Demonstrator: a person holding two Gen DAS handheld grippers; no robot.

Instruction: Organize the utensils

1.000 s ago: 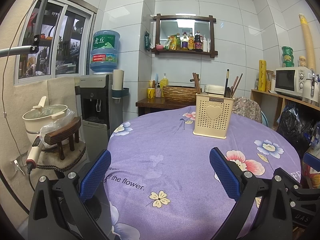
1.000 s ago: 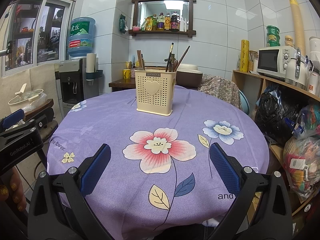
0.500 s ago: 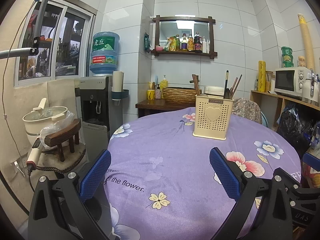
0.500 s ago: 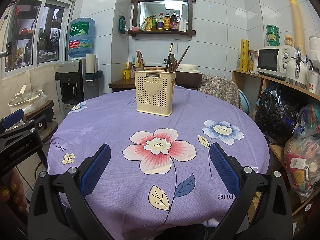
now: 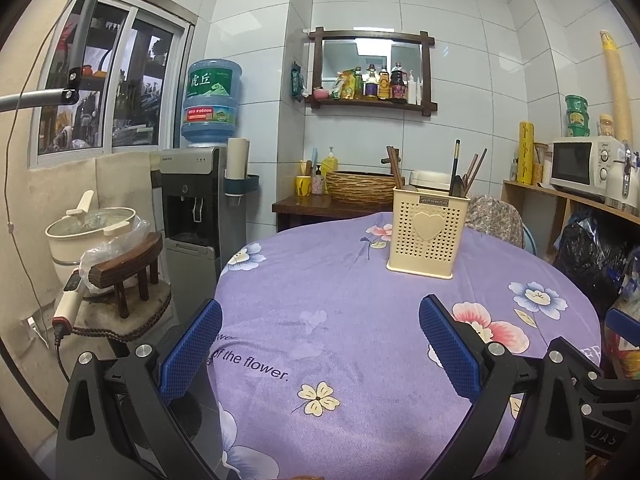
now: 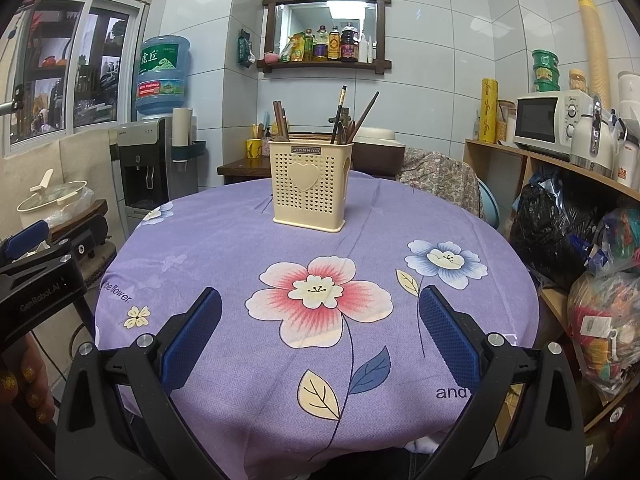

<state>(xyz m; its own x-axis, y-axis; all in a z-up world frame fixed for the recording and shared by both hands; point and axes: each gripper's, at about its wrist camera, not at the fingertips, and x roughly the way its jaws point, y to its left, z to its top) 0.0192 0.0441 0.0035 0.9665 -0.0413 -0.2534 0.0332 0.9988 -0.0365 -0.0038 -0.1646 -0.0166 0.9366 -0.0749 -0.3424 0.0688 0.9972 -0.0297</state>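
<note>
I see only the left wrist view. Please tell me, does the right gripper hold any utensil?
Observer: No. The right gripper has its jaws wide apart, with nothing between them.
Operator: What is in front of it?
Observer: The large pink flower print lies just ahead of its jaws.
Operator: And the utensil holder?
Observer: The utensil holder stands straight ahead of it, beyond that flower.

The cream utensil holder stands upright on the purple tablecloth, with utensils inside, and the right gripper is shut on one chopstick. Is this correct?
Not quite. The right gripper is open and holds nothing, as the right wrist view shows. The cream utensil holder does stand upright on the purple tablecloth, with the utensils inside.
</note>
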